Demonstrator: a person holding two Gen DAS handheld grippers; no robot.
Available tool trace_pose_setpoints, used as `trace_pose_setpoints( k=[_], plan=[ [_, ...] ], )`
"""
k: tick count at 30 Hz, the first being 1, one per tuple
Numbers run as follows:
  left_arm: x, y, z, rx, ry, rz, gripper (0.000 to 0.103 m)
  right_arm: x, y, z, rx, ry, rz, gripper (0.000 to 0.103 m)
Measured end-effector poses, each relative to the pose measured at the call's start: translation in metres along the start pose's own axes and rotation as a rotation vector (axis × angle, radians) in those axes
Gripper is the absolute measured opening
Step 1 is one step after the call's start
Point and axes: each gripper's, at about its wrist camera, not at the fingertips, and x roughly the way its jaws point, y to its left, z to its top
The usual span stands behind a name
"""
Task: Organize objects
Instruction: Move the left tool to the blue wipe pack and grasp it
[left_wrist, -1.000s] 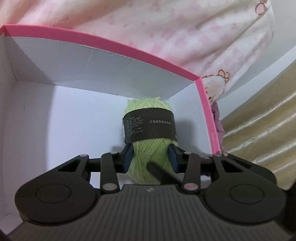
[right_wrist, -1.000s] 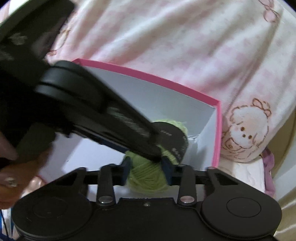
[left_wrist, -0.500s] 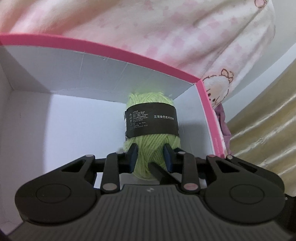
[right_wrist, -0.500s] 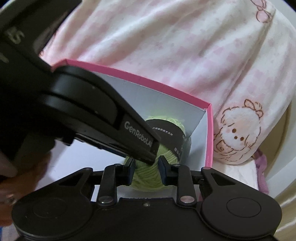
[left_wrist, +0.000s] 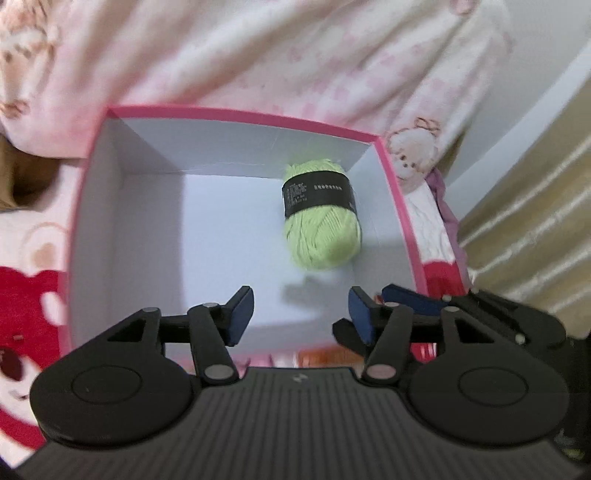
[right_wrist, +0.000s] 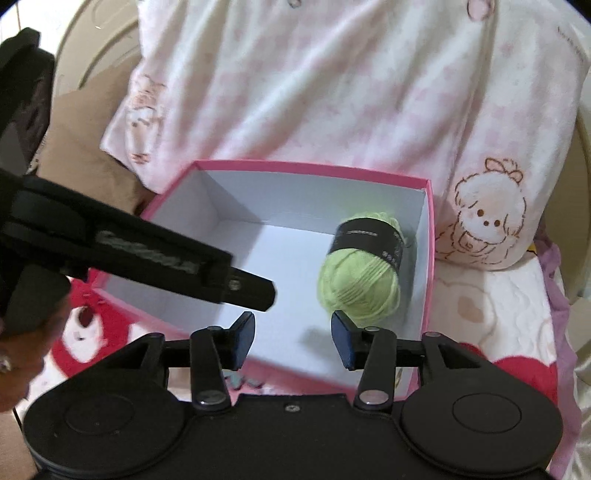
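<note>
Green yarn ball (left_wrist: 320, 218) with a black paper band, lying on the white floor of the pink-rimmed box (left_wrist: 236, 112), right of centre in the left wrist view and close to the box's right wall. Your left gripper (left_wrist: 301, 317) hangs low in that frame with its blue-padded fingers spread wide and nothing between them. Your right gripper (right_wrist: 293, 339) is likewise wide open and empty, the yarn just beyond its right finger.
</note>
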Motion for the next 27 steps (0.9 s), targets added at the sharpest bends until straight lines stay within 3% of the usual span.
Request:
trace_pose_setpoints(
  k=[6, 14, 21, 27],
  plan=[
    [-0.068, -0.010, -0.021, 0.086, 0.027, 0.048, 0.067, -0.056, 0.024, -0.009, -0.030, 0.007, 0.055, 0.063],
    [-0.124, -0.006, -0.062, 0.150, 0.051, 0.033, 0.077, -0.102, 0.054, -0.027, -0.039, 0.030, 0.150, 0.073],
    [-0.103, 0.032, -0.100, 0.165, 0.126, 0.031, 0.077, -0.084, 0.070, -0.075, 0.111, 0.110, 0.275, 0.076],
    [-0.064, 0.067, -0.116, 0.187, 0.173, 0.078, 0.074, -0.033, 0.076, -0.116, 0.301, 0.227, 0.328, 0.076]
  ],
)
